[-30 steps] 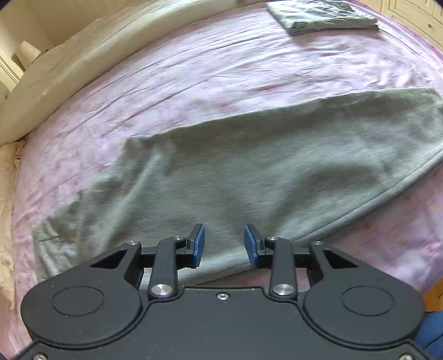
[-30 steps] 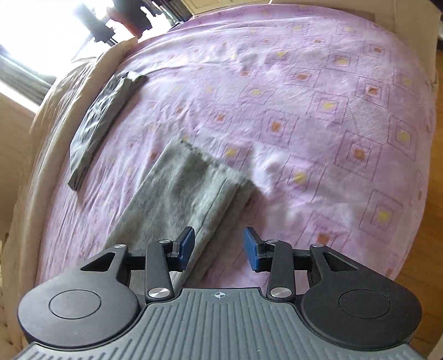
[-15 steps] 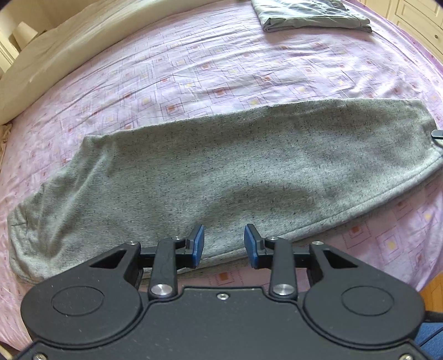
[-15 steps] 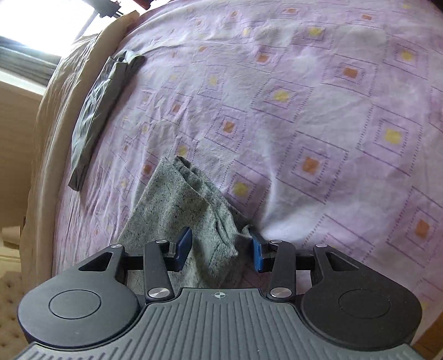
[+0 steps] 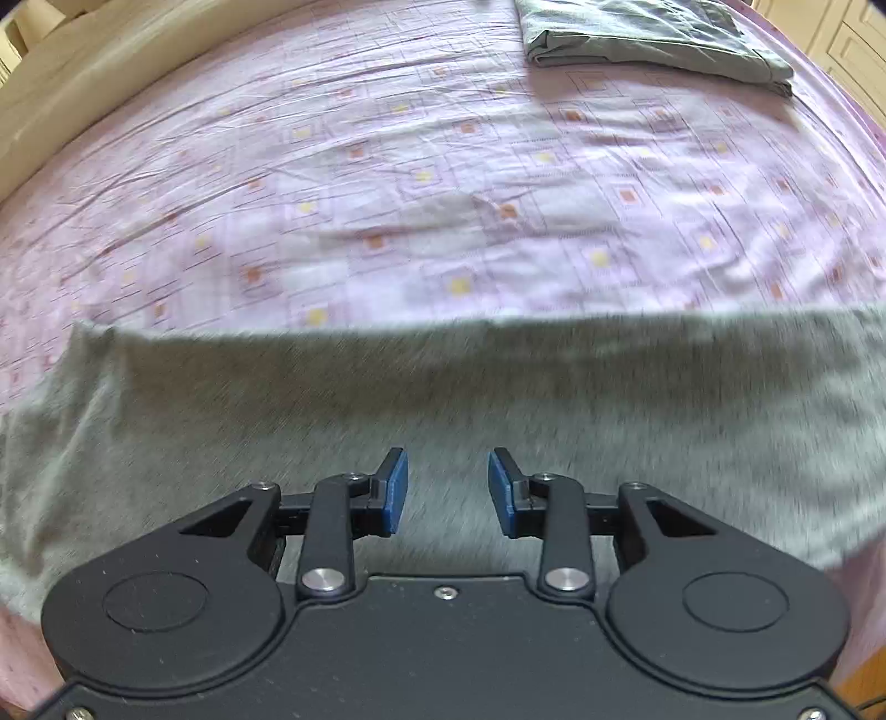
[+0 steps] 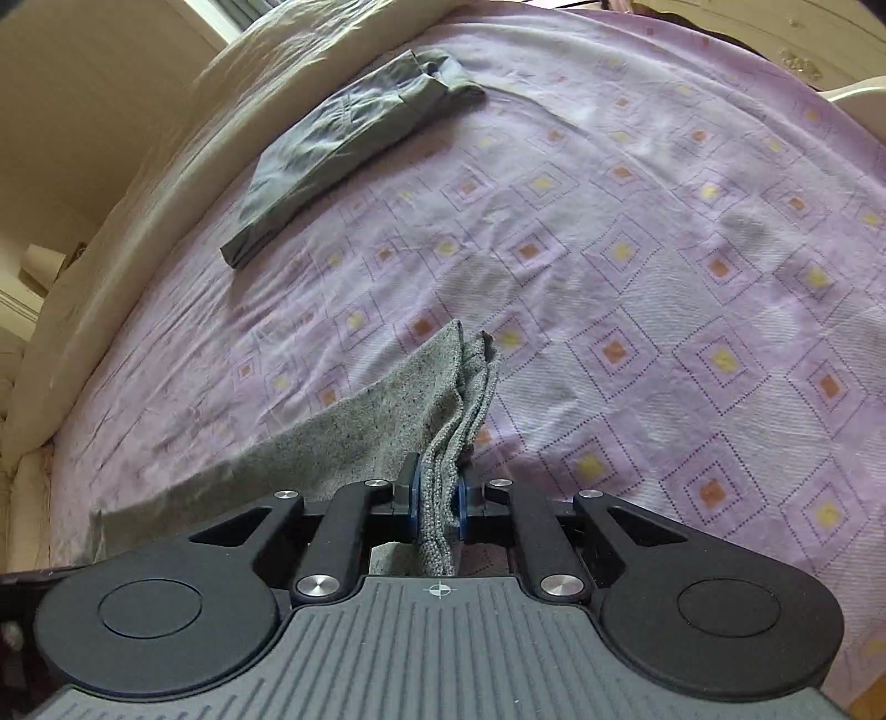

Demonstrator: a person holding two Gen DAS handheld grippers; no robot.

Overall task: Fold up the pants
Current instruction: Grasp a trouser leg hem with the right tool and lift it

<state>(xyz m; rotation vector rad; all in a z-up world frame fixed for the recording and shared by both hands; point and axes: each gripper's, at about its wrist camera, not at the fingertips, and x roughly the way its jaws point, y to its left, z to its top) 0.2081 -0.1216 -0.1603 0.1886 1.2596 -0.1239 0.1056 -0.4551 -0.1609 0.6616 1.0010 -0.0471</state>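
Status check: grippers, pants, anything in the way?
Right gripper shut on pants end, bunched. Left gripper open over pants, holding nothing. Folded garment lies apart on bed, not in the way.

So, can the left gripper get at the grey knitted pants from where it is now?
Probably yes. The left gripper is open and the grey knitted pants lie flat on the purple patterned bedsheet right below its fingers, with nothing between. The right gripper holds another end.

Bed (image 5: 443,183), lilac sheet with square motifs
Lying on it: grey pants (image 5: 443,399) spread lengthwise; folded dark-grey garment (image 5: 648,39) well apart; cream bolster (image 6: 138,221) along edge.
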